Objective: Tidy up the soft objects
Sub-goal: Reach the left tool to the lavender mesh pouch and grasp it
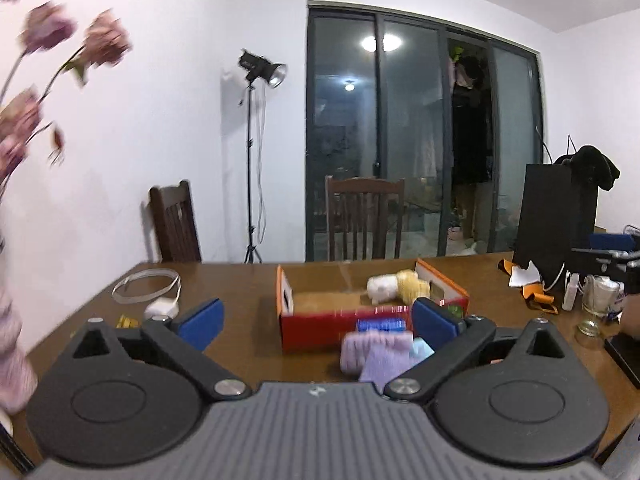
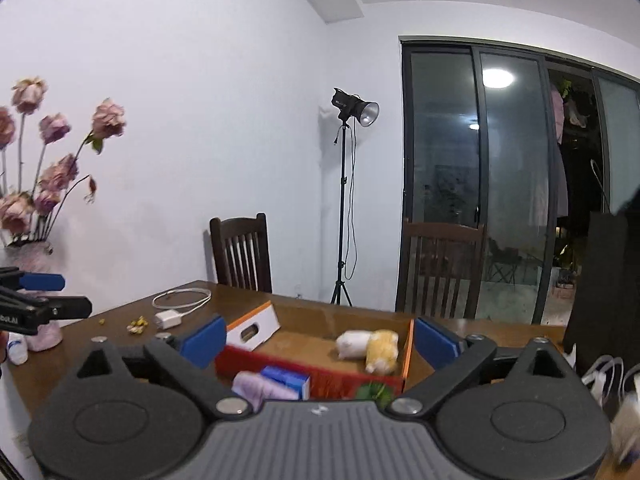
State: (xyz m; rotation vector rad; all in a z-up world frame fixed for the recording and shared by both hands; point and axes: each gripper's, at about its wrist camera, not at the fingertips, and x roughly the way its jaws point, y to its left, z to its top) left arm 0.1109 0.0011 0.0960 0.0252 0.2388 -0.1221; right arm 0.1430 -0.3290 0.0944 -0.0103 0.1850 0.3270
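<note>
Beyond left gripper (image 1: pixel 316 322) spread fingers (image 1: pixel 200 322), lilac cloths (image 1: pixel 376 354), nothing gripped

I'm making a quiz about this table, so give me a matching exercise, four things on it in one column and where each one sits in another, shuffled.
Things:
1. white rolled soft item
2. lilac knitted cloth
3. white charger block with cable
4. vase of faded pink flowers

Places:
A. on the wooden table in front of the box
B. far left edge of the table by the wall
C. inside the red-and-orange cardboard box
D. on the table left of the box

Pairs: 1-C, 2-A, 3-D, 4-B
</note>
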